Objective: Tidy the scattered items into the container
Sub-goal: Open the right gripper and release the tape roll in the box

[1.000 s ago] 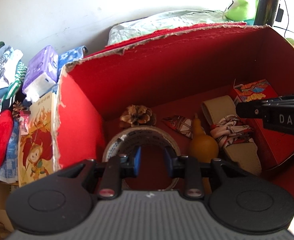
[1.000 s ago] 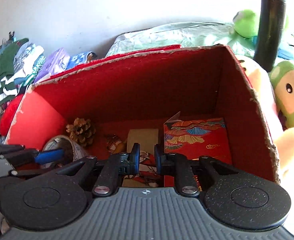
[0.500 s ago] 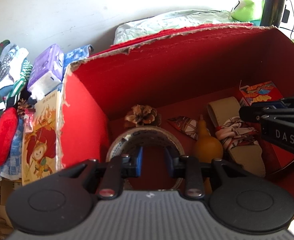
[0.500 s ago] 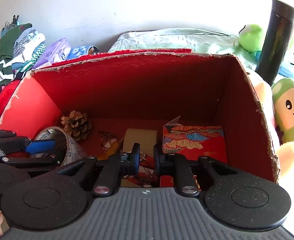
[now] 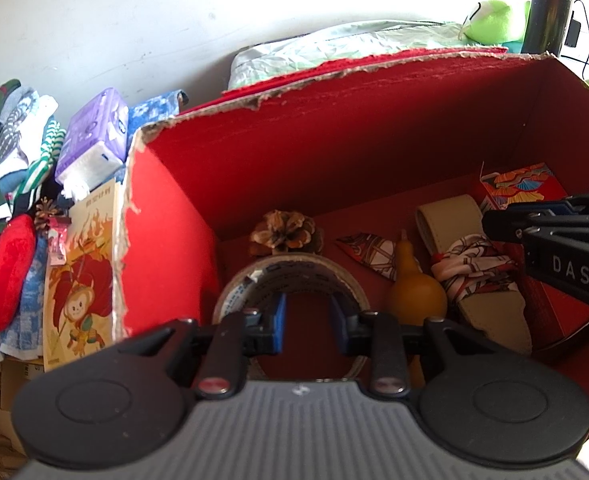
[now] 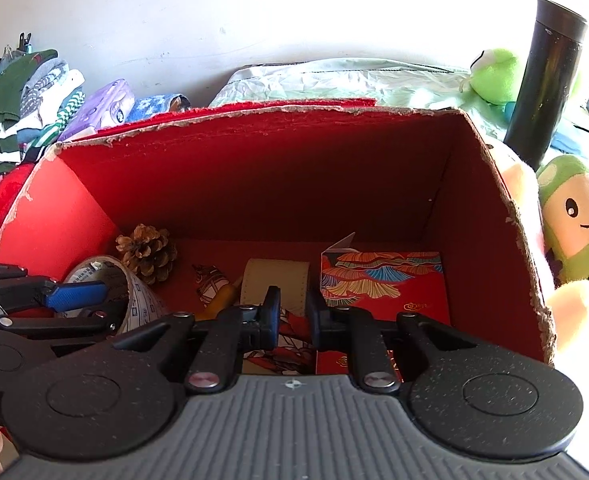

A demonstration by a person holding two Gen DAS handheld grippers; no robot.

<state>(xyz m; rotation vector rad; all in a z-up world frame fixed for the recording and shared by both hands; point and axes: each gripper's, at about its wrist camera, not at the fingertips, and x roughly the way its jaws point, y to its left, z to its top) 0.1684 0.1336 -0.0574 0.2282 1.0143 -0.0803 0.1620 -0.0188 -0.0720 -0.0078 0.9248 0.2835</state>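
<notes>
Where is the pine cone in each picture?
Left wrist view: the pine cone sits mid-picture on the red box floor, just behind the tape roll.
Right wrist view: the pine cone is lower left, in the box's far left corner.
Shared landmark: the tape roll in front of it.

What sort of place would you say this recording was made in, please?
Most likely a lived-in room at home, perhaps a bedroom: plush toys crowd beside the red cardboard box, folded clothes are stacked against a plain wall, and rumpled pale green bedding lies behind.
</notes>
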